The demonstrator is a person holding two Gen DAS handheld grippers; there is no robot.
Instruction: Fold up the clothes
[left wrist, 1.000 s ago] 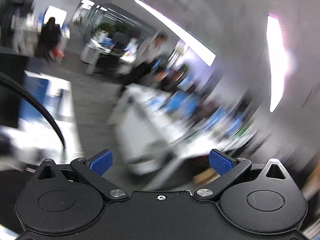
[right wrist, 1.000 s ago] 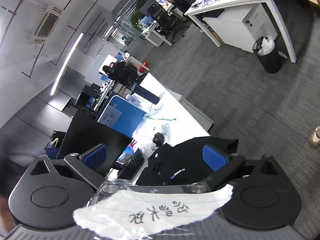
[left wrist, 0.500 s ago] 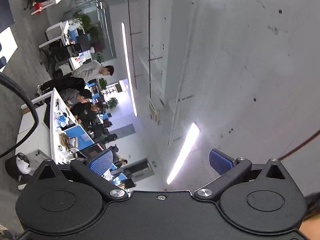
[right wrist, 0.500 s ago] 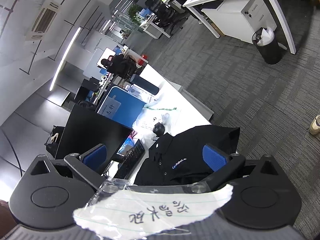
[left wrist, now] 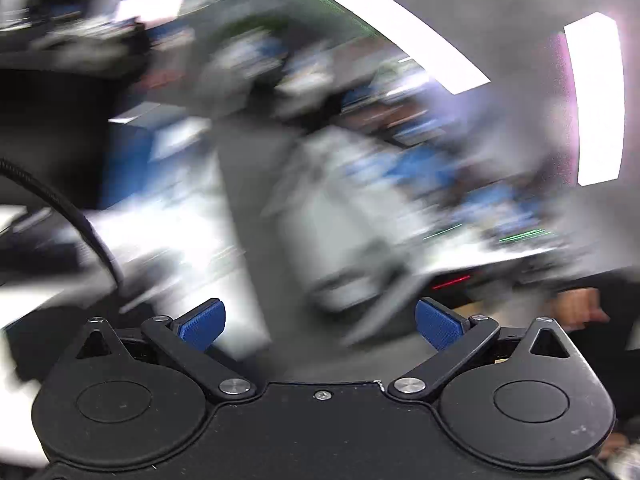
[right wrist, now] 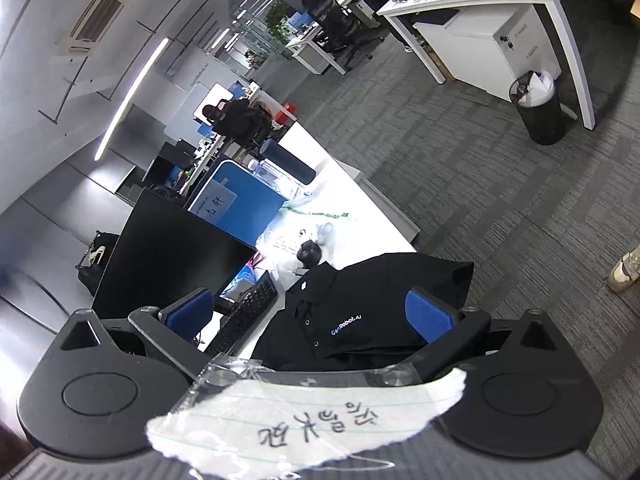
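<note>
Lying on the white desk (right wrist: 320, 148), the black polo shirt (right wrist: 372, 304) shows in the right wrist view at about 6 o'clock from the frame's middle, collar toward 10 o'clock, a small light logo on its chest, one edge reaching the desk's corner at 3 o'clock. The right gripper (right wrist: 310, 314) hangs above it with its blue pads (right wrist: 430, 316) spread wide, nothing between them; whether the pads touch the cloth cannot be told, though the shirt fills the gap from this angle. A torn slip of lined paper (right wrist: 312, 416) with handwriting is taped across the gripper body at 6 o'clock. At 9 o'clock of the shirt sits a black keyboard (right wrist: 244, 316), and beyond it at 10 o'clock a dark monitor (right wrist: 168, 256) seen from behind. A black mouse (right wrist: 308, 252) lies just beside the collar at 12 o'clock, among clear plastic wrappings. A blue partition (right wrist: 236, 196) stands farther up the desk at 11 o'clock. Across the grey carpet, at 2 o'clock, a black waste bin (right wrist: 540, 108) stands beside another white desk.

The left wrist view is smeared by motion blur. The left gripper (left wrist: 320, 326) has its blue pads (left wrist: 202, 324) wide apart and empty. Behind them only blurred office shapes and bright ceiling lights at 1 o'clock can be made out, with a black cable (left wrist: 60, 204) curving in at 9 o'clock; the shirt cannot be picked out there
</note>
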